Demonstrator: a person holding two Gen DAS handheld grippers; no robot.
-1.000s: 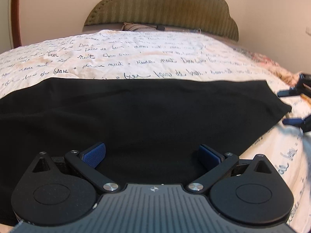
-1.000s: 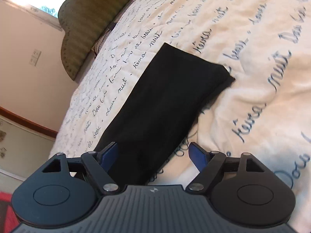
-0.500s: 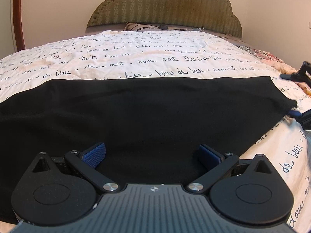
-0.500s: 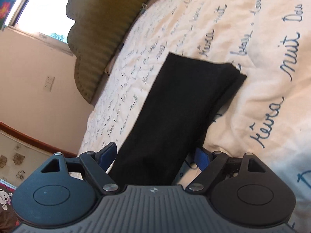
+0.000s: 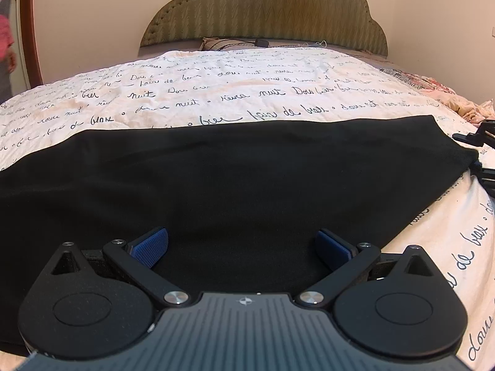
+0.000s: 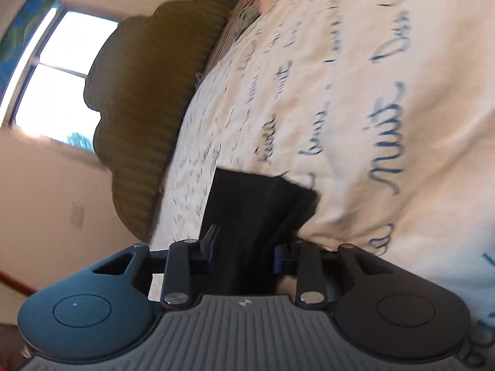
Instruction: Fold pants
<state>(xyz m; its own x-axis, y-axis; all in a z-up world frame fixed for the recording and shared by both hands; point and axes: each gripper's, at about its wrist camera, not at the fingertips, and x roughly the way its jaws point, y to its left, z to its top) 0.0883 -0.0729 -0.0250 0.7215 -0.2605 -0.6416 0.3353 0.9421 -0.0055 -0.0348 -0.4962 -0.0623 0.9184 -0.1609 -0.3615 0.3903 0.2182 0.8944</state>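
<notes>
Black pants (image 5: 235,182) spread flat across the near part of a bed, on a cream bedspread (image 5: 247,92) printed with handwritten words, one long edge straight and parallel to the green padded headboard (image 5: 263,9) at the far end. Left gripper (image 5: 243,249) low over the near edge of the cloth, blue pads (image 5: 151,245) wide apart, nothing between them except the fabric lying below; not gripping. At the far right end of the pants, a narrow corner reaching the right gripper (image 6: 244,247), seen from the left wrist view only as black parts at the picture's right border. In the right wrist view, blurred and tilted, the end of the pants bunched into folds between the two blue pads; jaws just closing, now drawn near together with the cloth pressed between them, so clamped on the pants. Beyond this gripper, the rest of the dark cloth running away over the bedspread toward the headboard side. A bright window (image 6: 58,80) on the wall at the left.
</notes>
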